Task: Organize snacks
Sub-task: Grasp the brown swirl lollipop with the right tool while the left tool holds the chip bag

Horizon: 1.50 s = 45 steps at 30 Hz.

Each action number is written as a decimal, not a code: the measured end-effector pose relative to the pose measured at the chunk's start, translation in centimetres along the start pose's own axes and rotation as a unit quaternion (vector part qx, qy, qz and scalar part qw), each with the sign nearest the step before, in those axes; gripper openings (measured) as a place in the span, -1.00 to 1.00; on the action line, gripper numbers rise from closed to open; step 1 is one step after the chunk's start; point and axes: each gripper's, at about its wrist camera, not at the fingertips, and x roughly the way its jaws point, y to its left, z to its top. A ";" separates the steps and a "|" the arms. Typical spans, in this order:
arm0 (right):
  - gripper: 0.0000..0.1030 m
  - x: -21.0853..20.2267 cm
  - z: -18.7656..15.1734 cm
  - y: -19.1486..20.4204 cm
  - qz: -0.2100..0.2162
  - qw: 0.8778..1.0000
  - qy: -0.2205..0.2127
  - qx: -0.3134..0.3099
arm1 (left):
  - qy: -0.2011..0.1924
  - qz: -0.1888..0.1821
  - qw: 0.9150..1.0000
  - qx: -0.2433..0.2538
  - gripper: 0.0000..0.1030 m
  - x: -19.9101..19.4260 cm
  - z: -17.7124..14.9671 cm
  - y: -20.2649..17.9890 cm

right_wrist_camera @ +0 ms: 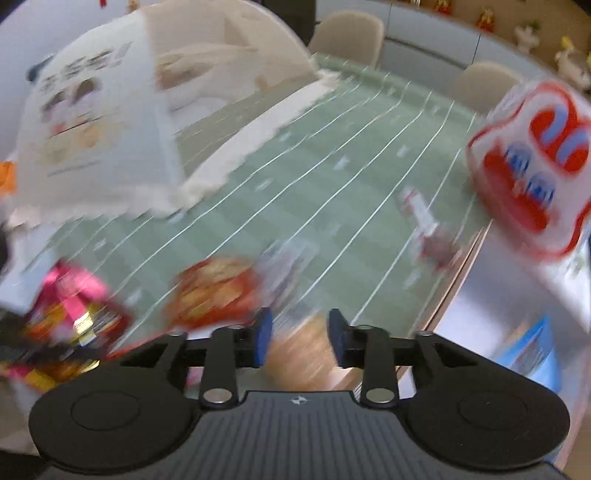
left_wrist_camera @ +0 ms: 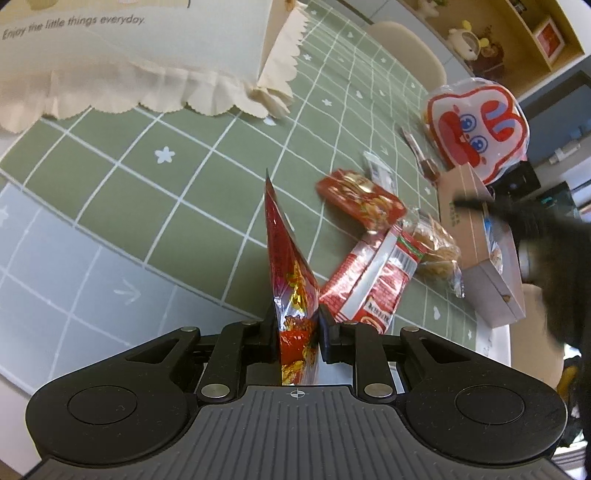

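My left gripper [left_wrist_camera: 297,328] is shut on a red and gold foil snack bag [left_wrist_camera: 286,258], held edge-on above the green checked tablecloth [left_wrist_camera: 192,173]. Other snacks lie to its right: a red flat packet [left_wrist_camera: 360,195], a red and white packet [left_wrist_camera: 369,284] and a clear bag of biscuits [left_wrist_camera: 436,243]. A cardboard box [left_wrist_camera: 480,240] sits at the right table edge. The right wrist view is blurred by motion. My right gripper [right_wrist_camera: 299,339] is open and empty above a brownish snack. A red packet [right_wrist_camera: 214,291] and a pink and red bag [right_wrist_camera: 70,299] lie to its left.
A cream fabric food cover [left_wrist_camera: 147,55] stands at the back left, also in the right wrist view [right_wrist_camera: 129,122]. A white and red cartoon bag [left_wrist_camera: 476,125] stands at the right, also in the right wrist view [right_wrist_camera: 535,173]. Beige chairs [right_wrist_camera: 347,33] stand behind the table.
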 end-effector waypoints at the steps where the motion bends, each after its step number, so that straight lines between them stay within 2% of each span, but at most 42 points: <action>1: -0.22 1.2 1.8 -1.3 -0.014 1.000 0.007 -0.001 | 0.000 0.001 1.000 0.005 -0.54 0.0 0.2 -0.1; 5: -0.22 6.9 7.9 -7.3 -0.046 0.996 0.053 0.049 | 0.000 -0.002 1.000 0.012 -0.54 0.0 0.8 0.2; 7: -0.22 9.5 9.6 -9.4 -0.058 0.994 0.067 0.066 | 0.002 -0.006 1.000 0.004 -0.54 0.0 1.0 0.8; 11: -0.23 14.0 10.9 -10.8 -0.078 0.989 0.102 0.071 | 0.002 -0.019 1.000 -0.013 -0.54 -0.3 0.9 1.8; 13: -0.25 14.8 10.8 -11.0 -0.080 0.990 0.096 0.069 | 0.001 -0.022 1.000 -0.019 -0.54 -0.5 0.8 2.1; 14: -0.28 14.8 10.7 -11.3 -0.068 0.990 0.096 0.078 | 0.000 -0.025 0.999 -0.023 -0.54 -0.4 0.8 2.3; 15: -0.41 14.8 10.5 -11.8 -0.056 0.989 0.098 0.095 | 0.000 -0.027 0.999 -0.026 -0.54 -0.5 0.8 2.4; 18: -0.41 14.4 9.8 -12.2 -0.020 0.983 0.100 0.155 | 0.000 -0.027 0.999 -0.026 -0.54 -0.4 0.9 2.3; 20: -0.45 13.3 9.0 -11.4 0.048 0.973 0.103 0.200 | 0.002 -0.025 0.999 -0.024 -0.54 -0.4 1.0 2.2; 21: -0.53 12.7 8.5 -10.8 0.083 0.968 0.104 0.214 | 0.003 -0.024 0.999 -0.023 -0.54 -0.4 1.0 2.2; 23: -0.51 10.8 7.8 -9.2 0.174 0.954 0.097 0.225 | 0.004 -0.021 1.000 -0.022 -0.54 -0.4 1.1 2.2; 24: -0.41 9.7 7.7 -8.6 0.184 0.956 0.083 0.211 | 0.003 -0.019 1.000 -0.022 -0.54 -0.4 1.2 2.2; 25: -0.16 8.8 7.8 -8.0 0.172 0.964 0.071 0.189 | 0.002 -0.017 1.000 -0.022 -0.54 -0.5 1.2 2.1; 27: 0.03 7.5 7.5 -6.9 0.126 0.982 0.051 0.134 | 0.000 -0.014 1.000 -0.022 -0.54 -0.4 1.4 2.0; 29: 0.03 7.6 6.6 -5.9 0.099 0.989 0.064 0.089 | 0.000 -0.012 1.000 -0.022 -0.54 -0.3 1.5 2.0; 32: 0.02 8.4 5.1 -4.9 0.104 0.989 0.077 0.067 | 0.001 -0.009 1.000 -0.019 -0.54 -0.2 1.6 1.9; 35: -0.02 9.7 3.7 -3.6 0.072 0.993 0.085 0.048 | 0.003 -0.008 1.000 -0.017 -0.54 -0.2 1.6 1.8; 36: -0.13 9.8 3.4 -3.2 0.062 0.994 0.079 0.045 | 0.003 -0.008 1.000 -0.019 -0.54 -0.2 1.7 1.8; 40: -0.14 8.1 3.4 -2.5 0.053 0.996 0.053 0.045 | -0.003 -0.001 1.000 -0.016 -0.55 -0.5 1.7 1.8; 42: -0.14 6.1 3.3 -2.4 0.061 0.996 0.031 0.056 | -0.012 0.003 1.000 -0.007 -0.55 -1.1 1.7 1.5; 45: -0.14 2.0 2.0 -2.2 0.091 0.992 0.004 0.086 | -0.025 -0.010 1.000 0.005 -0.56 -2.5 1.3 0.7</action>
